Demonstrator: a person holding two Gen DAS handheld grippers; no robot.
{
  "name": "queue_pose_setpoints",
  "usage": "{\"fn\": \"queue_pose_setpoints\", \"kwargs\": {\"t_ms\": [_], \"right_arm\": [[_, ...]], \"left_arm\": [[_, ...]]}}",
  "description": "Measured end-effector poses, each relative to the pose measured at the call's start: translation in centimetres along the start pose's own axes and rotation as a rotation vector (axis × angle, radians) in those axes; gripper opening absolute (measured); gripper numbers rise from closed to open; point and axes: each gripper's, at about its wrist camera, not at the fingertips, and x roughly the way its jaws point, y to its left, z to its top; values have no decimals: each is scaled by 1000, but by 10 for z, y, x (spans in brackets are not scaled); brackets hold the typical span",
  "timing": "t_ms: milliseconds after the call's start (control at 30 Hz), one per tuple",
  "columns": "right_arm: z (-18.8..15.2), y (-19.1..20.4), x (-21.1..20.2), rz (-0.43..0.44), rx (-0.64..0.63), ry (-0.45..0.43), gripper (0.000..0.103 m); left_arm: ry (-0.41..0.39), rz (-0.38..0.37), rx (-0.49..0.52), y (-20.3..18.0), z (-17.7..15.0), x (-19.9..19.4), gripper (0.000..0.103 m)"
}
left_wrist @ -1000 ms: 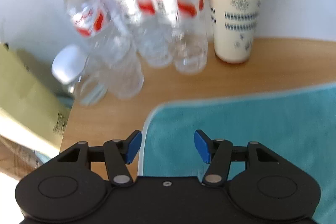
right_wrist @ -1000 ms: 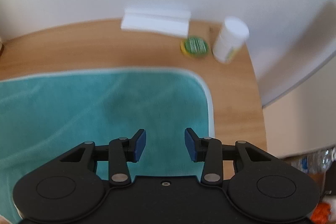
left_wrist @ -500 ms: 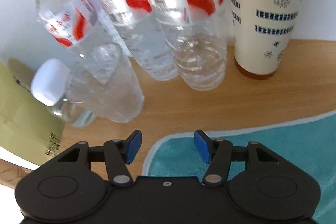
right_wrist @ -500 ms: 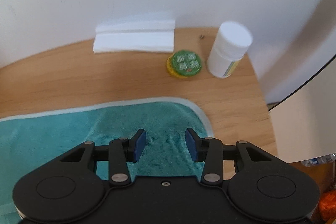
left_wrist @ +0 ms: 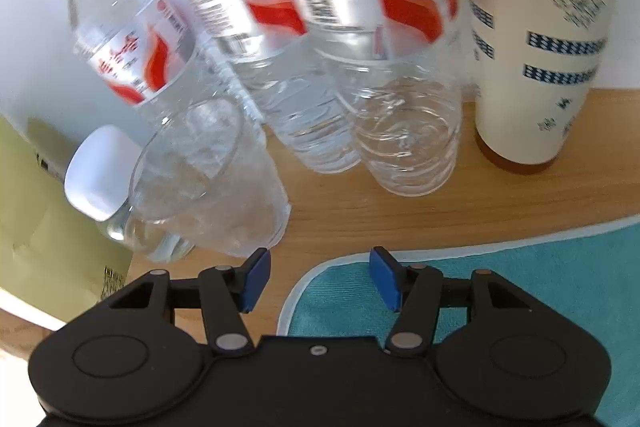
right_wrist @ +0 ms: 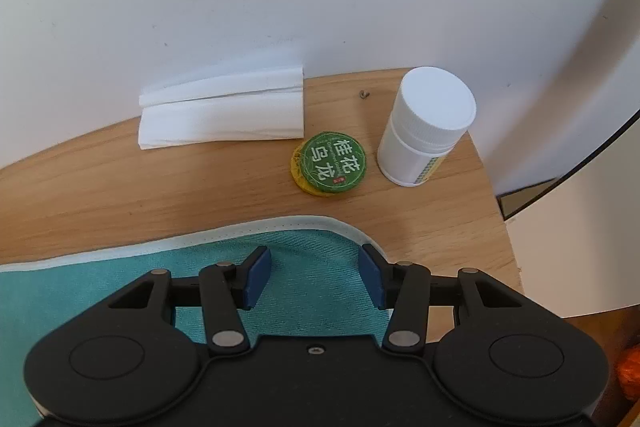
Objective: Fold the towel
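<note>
The left wrist view looks forward and down, low and close to the water bottles [left_wrist: 340,75] at the desk's [left_wrist: 400,219] far left corner. The right wrist view faces the wall above the far right corner. Both share the teal towel [left_wrist: 520,287] [right_wrist: 312,267].

Beyond the towel's [left_wrist: 520,291] left corner, the way is blocked by clustered bottles [left_wrist: 312,75], one lying close to the left gripper [left_wrist: 318,281], and by a cup [left_wrist: 536,59]. A strip of bare table [left_wrist: 400,215] is left between. Past the right corner, tissues [right_wrist: 224,111], a tin [right_wrist: 330,163] and a jar [right_wrist: 424,127] are ranged by the wall, with bare table before them.
</note>
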Motion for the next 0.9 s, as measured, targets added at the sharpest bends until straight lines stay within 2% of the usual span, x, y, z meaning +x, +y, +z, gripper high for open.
{"fn": "queue_pose_setpoints", "kwargs": {"t_ms": [133,233,367,500,600,700,833,900], "right_arm": [[-10,3,-20,8,-16,-35,53],[-31,9,-41,38,-54,-38,53],[-78,19,-61,62,-133,1,53],[-125,11,-77,76,-135,48,53],[-146,2,-88,84,-125,64,53],[-166,-7,-90,84,-100,95,53],[-189,-21,-92,79,-99,126,53],[-195,-26,-90,72,-95,141,53]], "left_arm": [[-20,-61,-41,18,-10,-32,57],[-28,-106,-25,20,-28,-57,57],[-20,-150,38,11,-63,-83,57],[3,-167,56,4,-99,-101,57],[19,-173,69,5,-114,-106,57],[-3,-164,53,8,-126,-120,57],[-43,-208,68,12,-142,-139,57],[-36,-235,86,9,-149,-141,59]]}}
